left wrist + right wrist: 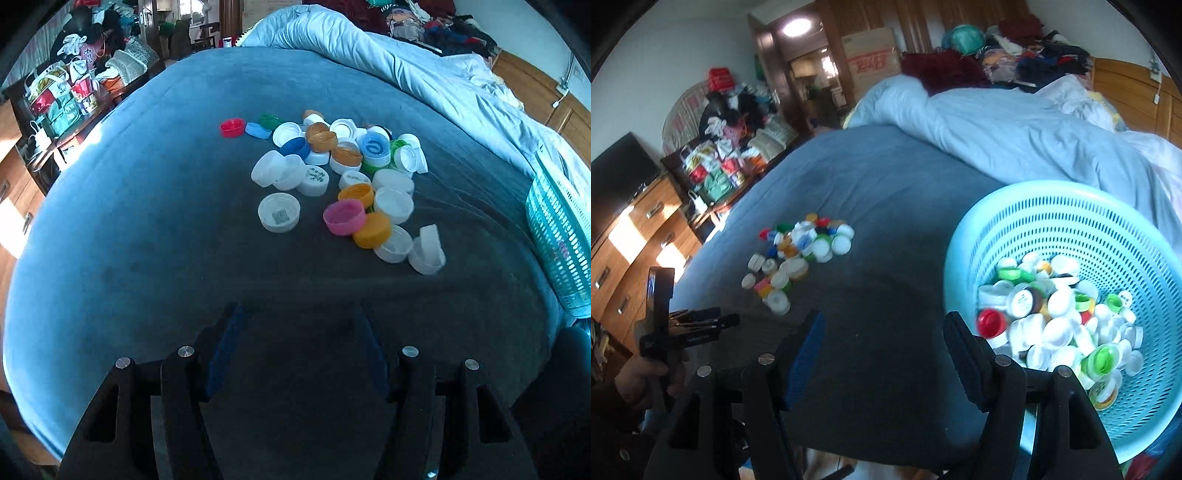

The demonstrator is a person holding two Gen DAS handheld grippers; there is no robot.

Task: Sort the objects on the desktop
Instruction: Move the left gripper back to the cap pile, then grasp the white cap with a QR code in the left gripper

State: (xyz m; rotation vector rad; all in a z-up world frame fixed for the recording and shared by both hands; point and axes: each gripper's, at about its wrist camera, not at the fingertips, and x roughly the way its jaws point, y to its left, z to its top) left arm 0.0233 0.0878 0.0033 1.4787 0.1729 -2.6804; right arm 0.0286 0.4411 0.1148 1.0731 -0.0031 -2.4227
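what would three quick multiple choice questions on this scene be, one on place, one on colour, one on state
1. Where is the basket?
A. on the bed beside the loose caps
B. on the dresser
C. on the floor

2. What colour is the basket?
A. red
B. light blue
C. black

3. How are the right tongs?
A. shut on a cap
B. open, holding nothing
C. shut on the basket rim

Answers: 1 A, it sits on the blue blanket right of the cap pile. 2 B, its mesh wall is light blue. 3 B, only blanket shows between the fingers.

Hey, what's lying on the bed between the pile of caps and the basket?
Nothing: in the right wrist view, only bare blue sheet separates the cap pile from the basket.
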